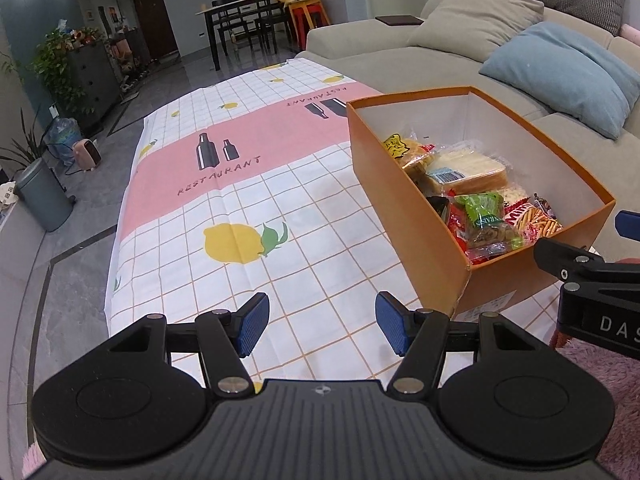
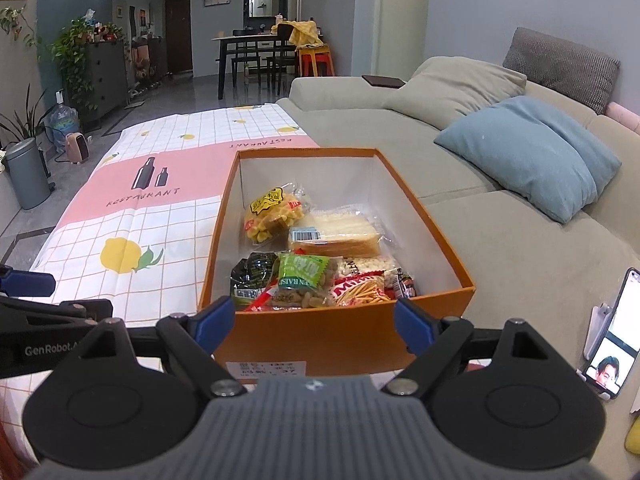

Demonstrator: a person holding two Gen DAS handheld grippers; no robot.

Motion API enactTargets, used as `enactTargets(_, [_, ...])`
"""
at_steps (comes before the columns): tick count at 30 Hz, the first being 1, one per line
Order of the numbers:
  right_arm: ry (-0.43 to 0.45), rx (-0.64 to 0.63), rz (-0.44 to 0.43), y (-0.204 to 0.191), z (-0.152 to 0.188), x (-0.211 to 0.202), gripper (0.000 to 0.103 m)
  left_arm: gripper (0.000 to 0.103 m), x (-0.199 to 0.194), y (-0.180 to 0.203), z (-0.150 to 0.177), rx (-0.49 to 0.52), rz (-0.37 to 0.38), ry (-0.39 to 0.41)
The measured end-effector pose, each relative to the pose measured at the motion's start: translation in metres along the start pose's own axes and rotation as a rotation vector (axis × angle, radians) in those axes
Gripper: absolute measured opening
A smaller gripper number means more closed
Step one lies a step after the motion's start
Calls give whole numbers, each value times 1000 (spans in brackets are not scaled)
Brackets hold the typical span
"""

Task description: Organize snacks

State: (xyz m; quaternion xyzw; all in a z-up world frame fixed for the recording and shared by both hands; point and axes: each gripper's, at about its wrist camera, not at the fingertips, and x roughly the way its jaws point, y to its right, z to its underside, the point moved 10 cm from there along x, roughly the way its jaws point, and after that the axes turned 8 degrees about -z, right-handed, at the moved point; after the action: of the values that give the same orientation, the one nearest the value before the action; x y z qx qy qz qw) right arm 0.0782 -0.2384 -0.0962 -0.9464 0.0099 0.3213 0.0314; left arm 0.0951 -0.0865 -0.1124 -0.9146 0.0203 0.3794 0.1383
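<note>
The orange box (image 2: 316,336) is set on the right side of the bench (image 1: 248,200), beside the sofa (image 2: 500,248); the snacks (image 2: 320,248) are packed inside it. The right gripper (image 2: 314,326) is held wide before the box's near wall, nothing gripped. The left gripper (image 1: 320,328) is spread wide over bare cloth, empty.

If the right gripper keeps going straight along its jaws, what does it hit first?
Probably the near wall of the orange box, which fills the gap between the open jaws of the right gripper; depth is hard to judge.
</note>
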Motion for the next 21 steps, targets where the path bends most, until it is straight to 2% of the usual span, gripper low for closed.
enactTargets(21, [-4,-28,-2,-4,1,-1,85,72,0,2,2,-6,2,-5])
